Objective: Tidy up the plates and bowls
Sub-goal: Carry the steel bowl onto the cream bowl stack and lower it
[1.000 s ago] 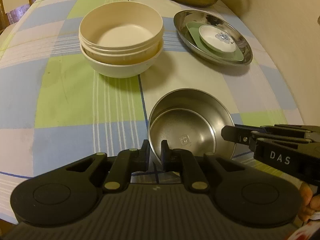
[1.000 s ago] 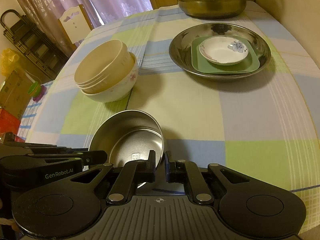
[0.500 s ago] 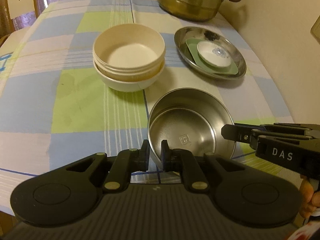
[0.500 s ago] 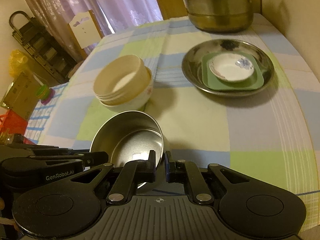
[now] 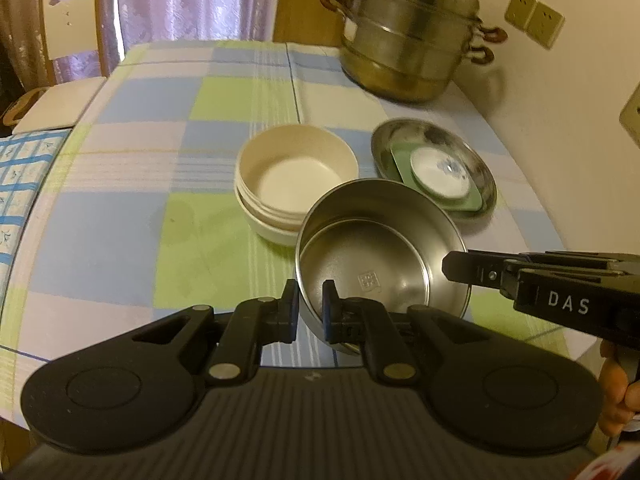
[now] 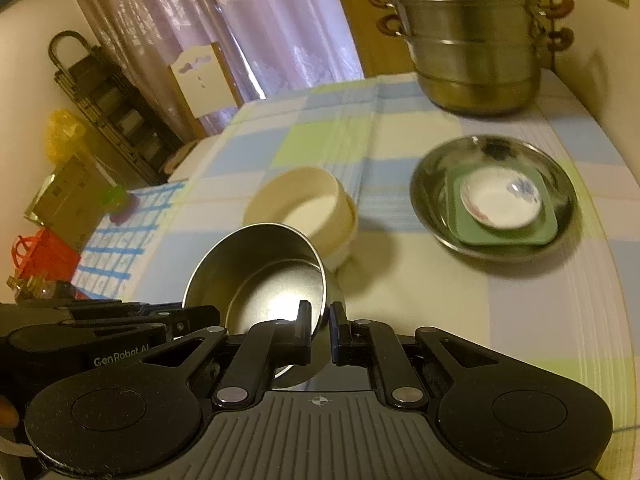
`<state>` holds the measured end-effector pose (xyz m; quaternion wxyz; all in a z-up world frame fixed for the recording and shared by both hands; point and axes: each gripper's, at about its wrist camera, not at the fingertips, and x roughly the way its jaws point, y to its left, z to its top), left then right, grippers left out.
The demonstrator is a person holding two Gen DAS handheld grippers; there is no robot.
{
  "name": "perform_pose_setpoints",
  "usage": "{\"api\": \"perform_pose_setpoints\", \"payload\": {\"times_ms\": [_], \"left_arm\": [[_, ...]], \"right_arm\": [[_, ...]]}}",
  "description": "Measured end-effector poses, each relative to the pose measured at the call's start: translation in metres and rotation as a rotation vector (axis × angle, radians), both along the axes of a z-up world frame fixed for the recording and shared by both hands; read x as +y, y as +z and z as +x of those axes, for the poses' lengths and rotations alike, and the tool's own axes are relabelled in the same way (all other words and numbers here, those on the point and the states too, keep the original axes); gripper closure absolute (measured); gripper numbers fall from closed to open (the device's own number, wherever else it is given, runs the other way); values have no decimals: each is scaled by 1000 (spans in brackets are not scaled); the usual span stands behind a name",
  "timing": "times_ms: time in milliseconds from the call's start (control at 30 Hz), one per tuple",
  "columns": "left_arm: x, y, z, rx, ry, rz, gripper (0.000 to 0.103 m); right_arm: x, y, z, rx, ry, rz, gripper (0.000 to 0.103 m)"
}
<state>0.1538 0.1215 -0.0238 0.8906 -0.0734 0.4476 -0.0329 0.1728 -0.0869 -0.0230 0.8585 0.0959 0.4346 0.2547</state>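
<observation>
A big table (image 5: 120,216) wears a checked cloth of blue, green and white squares. At twelve o'clock on it stands a tall steel steamer pot (image 5: 408,36) with a lid. Toward two o'clock sits a wide steel dish (image 5: 478,164) holding a green square plate (image 5: 468,202) and a small white flowered saucer (image 5: 436,170). In the middle is a stack of cream bowls (image 5: 292,176). Nearest, at six o'clock, a shiny steel bowl (image 5: 380,264) is held up off the cloth, in front of the cream stack. The left gripper (image 5: 309,304) pinches its near rim tight. The right gripper (image 6: 320,320) pinches the rim on the other side, clenched too.
</observation>
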Motion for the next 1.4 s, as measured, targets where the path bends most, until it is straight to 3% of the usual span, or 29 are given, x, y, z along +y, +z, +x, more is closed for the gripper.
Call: {"api": "perform_pose_setpoints", "payload": {"times_ms": [367,733,1400], "left_arm": [[21,15,34,-51,33,14,93],[35,9,84,-44,41,21,93],[45,-17,122,31,32,-3,93]], "right_arm": [[22,17,39,-42,17,21,94],[43,16,88,-56,9,0,94],[52,-14,129,46,-22,-17,94]]}}
